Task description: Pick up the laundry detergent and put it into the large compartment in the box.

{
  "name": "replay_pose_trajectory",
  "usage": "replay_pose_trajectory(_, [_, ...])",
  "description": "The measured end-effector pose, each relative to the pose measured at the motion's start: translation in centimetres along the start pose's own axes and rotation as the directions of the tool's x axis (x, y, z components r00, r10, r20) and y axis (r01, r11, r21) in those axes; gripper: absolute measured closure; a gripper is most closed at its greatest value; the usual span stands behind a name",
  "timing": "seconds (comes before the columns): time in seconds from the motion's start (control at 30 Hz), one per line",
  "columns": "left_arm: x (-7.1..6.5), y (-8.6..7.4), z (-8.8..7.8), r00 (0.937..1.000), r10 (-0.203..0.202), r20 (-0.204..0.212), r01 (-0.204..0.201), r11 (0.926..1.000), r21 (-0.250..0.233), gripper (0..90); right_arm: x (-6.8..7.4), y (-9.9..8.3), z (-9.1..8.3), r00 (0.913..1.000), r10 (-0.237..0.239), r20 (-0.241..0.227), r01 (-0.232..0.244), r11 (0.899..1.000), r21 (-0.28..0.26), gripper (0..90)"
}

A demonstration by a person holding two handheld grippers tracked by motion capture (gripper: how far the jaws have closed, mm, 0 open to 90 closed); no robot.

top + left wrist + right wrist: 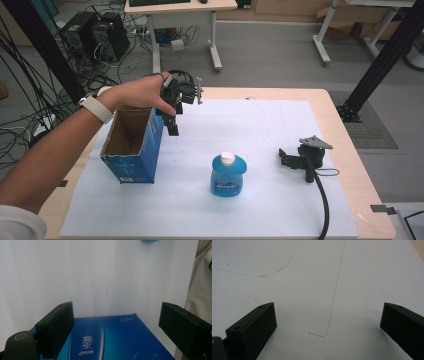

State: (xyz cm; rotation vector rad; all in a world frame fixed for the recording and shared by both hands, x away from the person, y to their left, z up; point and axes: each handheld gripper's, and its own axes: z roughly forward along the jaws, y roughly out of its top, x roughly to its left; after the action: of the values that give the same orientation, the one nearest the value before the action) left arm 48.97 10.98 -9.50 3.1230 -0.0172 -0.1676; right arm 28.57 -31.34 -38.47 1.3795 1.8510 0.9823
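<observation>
Now left tongs (172,121) agape above blue box (134,150).

A white sheet (280,125) covers most of the wooden table (345,125), and faint blue pen lines (334,290) run across it. Beyond the table's far edge, a grey floor (270,55) stretches away. At far left, two dark computer towers (95,32) stand among a tangle of cables (30,95). A white-legged desk (180,10) stands at far centre, another desk (345,25) at far right. A black metal post (385,55) rises by the table's right side.
</observation>
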Motion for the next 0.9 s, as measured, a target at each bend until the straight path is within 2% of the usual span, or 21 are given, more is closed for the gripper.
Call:
replay_pose_trajectory(0.4, [-1.3,0.3,-0.1,1.0,0.004,0.007,-0.004,1.0,0.008,13.9,0.0,0.0,0.0,1.0,-0.001,-0.001,0.001,1.0,0.001,0.0])
replay_pose_trajectory(0.57, [-2.1,0.3,-0.4,0.9999,-0.002,0.014,0.002,1.0,-0.004,13.9,0.0,0.0,0.0,1.0,0.0,-0.001,0.0,1.0,0.001,0.0])
replay_pose_trajectory(0.67, [-3.1,0.6,-0.9,0.9998,0.012,-0.019,-0.012,0.9999,-0.003,13.9,0.0,0.0,0.0,1.0,0.0,0.0,0.0,1.0,0.0,0.0])
replay_pose_trajectory(0.77, [-3.6,1.1,-1.6,0.9995,0.029,-0.009,-0.029,0.9994,-0.017,13.9,0.0,0.0,0.0,1.0,0.0,0.0,0.0,1.0,0.0,0.0])
replay_pose_trajectory(0.83, [-3.7,1.7,-1.8,0.9996,0.025,0.016,-0.025,0.9996,-0.014,13.6,0.0,0.0,0.0,1.0,0.0,0.0,0.0,1.0,0.0,0.0])
replay_pose_trajectory(0.9, [-3.8,1.9,-1.6,0.9996,0.018,0.021,-0.018,0.9998,-0.007,13.6,0.0,0.0,0.0,1.0,-0.001,0.0,0.001,1.0,0.001,0.0])
